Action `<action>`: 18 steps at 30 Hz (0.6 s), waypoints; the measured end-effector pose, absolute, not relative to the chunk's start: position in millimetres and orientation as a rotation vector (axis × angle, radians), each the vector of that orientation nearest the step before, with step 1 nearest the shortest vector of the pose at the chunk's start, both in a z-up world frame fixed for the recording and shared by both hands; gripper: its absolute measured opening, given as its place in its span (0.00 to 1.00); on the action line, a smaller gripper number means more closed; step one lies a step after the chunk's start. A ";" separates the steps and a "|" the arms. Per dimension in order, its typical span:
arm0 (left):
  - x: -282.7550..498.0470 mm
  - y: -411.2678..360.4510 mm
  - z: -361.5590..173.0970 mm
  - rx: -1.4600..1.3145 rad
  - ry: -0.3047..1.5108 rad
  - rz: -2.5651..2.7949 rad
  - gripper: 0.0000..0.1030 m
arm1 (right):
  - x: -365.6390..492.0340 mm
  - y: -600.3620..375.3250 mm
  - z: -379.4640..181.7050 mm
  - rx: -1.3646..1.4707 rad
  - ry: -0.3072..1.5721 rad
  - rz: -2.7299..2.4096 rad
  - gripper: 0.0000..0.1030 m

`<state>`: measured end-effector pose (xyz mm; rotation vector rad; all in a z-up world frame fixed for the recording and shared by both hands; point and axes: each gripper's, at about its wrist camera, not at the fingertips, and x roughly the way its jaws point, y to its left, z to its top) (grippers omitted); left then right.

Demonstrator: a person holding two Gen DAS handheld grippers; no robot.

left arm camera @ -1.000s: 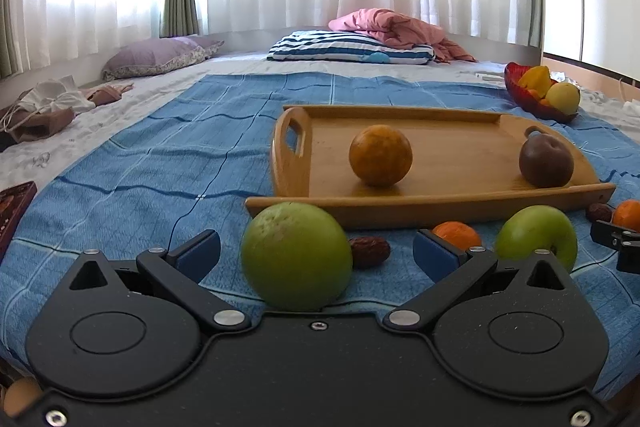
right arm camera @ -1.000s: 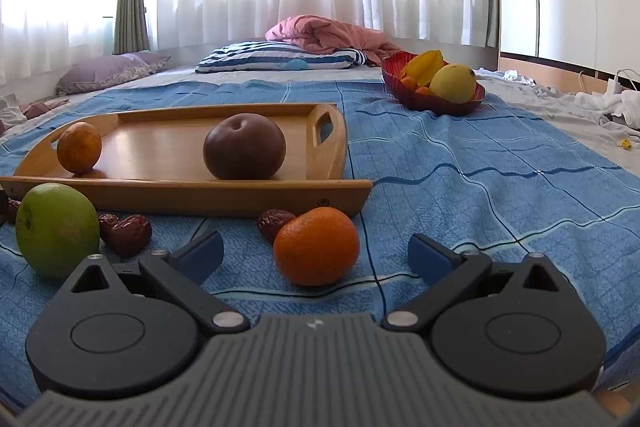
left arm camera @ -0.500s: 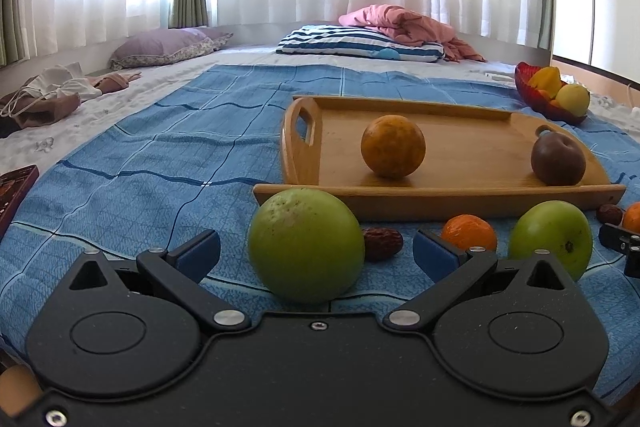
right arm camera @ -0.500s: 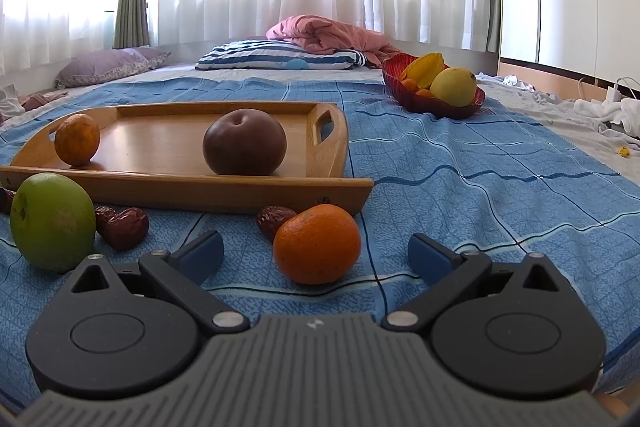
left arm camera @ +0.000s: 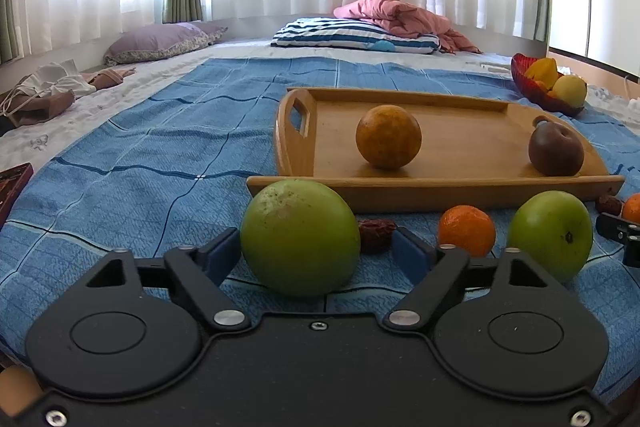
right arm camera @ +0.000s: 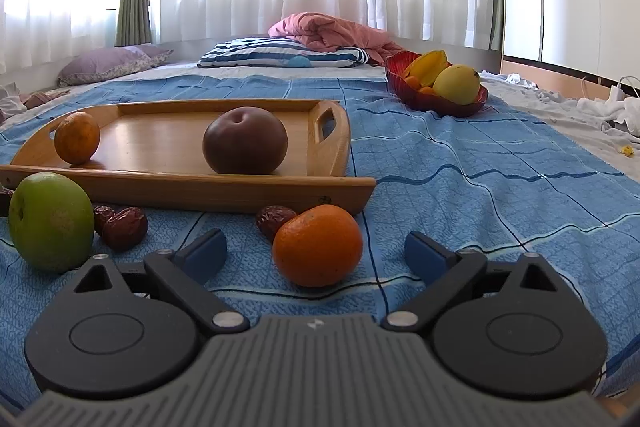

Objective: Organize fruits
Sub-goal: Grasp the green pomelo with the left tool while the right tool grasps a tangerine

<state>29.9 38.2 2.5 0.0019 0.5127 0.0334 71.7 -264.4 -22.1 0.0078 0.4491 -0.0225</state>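
Observation:
A wooden tray (left arm camera: 472, 131) on the blue blanket holds an orange fruit (left arm camera: 388, 137) and a dark brown fruit (left arm camera: 555, 151). In the left wrist view, my left gripper (left arm camera: 316, 251) is open around a large green fruit (left arm camera: 300, 237) on the blanket; the left pad is close to it, the right pad stands apart. A tangerine (left arm camera: 466, 230) and a second green fruit (left arm camera: 550, 235) lie to the right. In the right wrist view, my right gripper (right arm camera: 316, 253) is open around an orange tangerine (right arm camera: 318, 245) in front of the tray (right arm camera: 168, 183).
Dried red dates (right arm camera: 124, 227) lie on the blanket in front of the tray. A red bowl (right arm camera: 436, 99) with yellow fruit stands at the back right. Pillows (left arm camera: 352, 35) and a pink quilt lie at the back. Clothes (left arm camera: 48, 91) lie at the left.
My left gripper has moved in around the large green fruit and its jaws have narrowed toward it. My right gripper has barely moved and stays open around the tangerine.

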 end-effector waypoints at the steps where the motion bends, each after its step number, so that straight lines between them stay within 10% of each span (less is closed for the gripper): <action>1: 29.8 38.3 2.2 0.002 0.514 0.035 0.73 | 71.8 -264.2 -22.1 0.005 0.448 -0.022 0.89; 18: 29.8 41.1 5.5 0.007 0.511 0.071 0.57 | 63.7 -262.1 -18.2 -0.007 0.440 -0.015 0.60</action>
